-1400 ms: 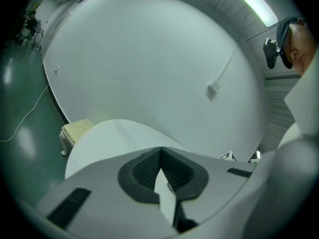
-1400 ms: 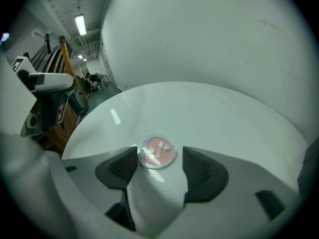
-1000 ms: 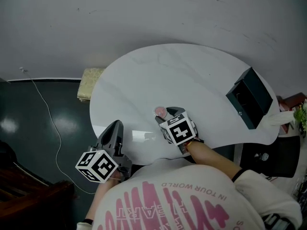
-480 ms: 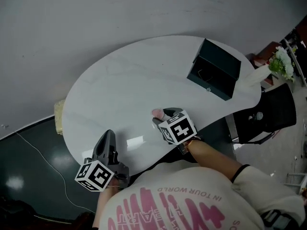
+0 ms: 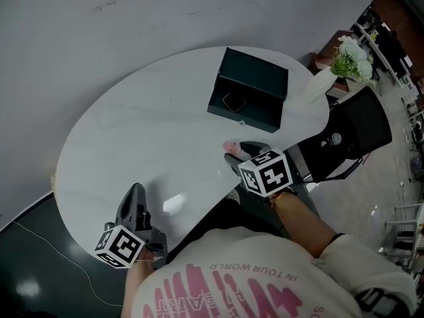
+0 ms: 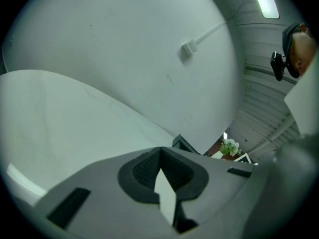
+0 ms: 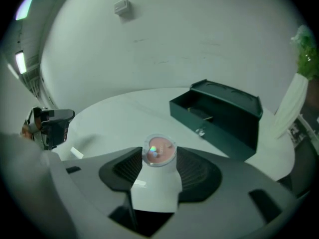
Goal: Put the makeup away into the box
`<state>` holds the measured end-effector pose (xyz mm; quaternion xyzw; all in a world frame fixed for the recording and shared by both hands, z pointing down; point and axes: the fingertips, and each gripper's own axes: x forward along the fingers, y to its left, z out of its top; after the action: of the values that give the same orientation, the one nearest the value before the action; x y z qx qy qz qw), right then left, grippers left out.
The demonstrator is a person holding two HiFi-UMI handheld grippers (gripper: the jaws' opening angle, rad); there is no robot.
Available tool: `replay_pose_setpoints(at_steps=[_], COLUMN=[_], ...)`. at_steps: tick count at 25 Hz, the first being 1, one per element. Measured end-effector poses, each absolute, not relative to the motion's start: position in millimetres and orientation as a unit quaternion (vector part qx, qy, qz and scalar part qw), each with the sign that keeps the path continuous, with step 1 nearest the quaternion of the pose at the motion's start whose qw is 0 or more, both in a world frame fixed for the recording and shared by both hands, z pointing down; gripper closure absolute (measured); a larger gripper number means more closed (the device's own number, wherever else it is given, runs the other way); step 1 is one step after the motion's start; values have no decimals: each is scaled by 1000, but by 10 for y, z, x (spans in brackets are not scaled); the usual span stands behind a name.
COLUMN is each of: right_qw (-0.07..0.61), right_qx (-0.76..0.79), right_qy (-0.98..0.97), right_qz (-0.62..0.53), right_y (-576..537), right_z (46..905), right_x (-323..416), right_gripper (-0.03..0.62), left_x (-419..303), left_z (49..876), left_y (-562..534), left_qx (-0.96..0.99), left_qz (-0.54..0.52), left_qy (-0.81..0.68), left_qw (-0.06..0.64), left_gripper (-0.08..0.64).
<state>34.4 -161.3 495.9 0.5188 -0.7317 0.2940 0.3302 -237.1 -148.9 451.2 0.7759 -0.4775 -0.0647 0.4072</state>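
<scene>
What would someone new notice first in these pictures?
Probably the right tool, at the front edge of the white table, gripping a pink-topped makeup jar between its jaws. Beyond it an open dark green box sits on the far side, with white flowers past the right end. The left tool is shut and empty at the near left edge.

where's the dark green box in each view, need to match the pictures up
Head view: the box sits upper centre, lid open.
Left gripper view: only a corner of the box shows, just below centre.
Right gripper view: the box is right of centre, open.
Shared landmark: the flowers, to the box's right in every view.
</scene>
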Motion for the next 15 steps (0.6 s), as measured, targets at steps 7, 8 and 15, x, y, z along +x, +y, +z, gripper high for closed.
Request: replay_pose_setpoints(at_steps=[7,8,15], right_qw=[300,299,334], right_qx=[553,550,478], right_qy=[-729,-733,-764], right_qz=[269,268,276], right_y=[-2050,-2115,-2449], right_z=[4591,4580,4738], right_x=[1301,1373,1578], right_gripper=[373,373,374], left_x=[-1973,-1886,-1334], left_z=[4540,4516,4365], left_y=[-1683,-1717,-1972], left_qx=[752,752,756], left_qz=[-67,-69,-69], left_qy=[-511,-513,-523], left_qw=[411,408,387], left_gripper=[557,557,557])
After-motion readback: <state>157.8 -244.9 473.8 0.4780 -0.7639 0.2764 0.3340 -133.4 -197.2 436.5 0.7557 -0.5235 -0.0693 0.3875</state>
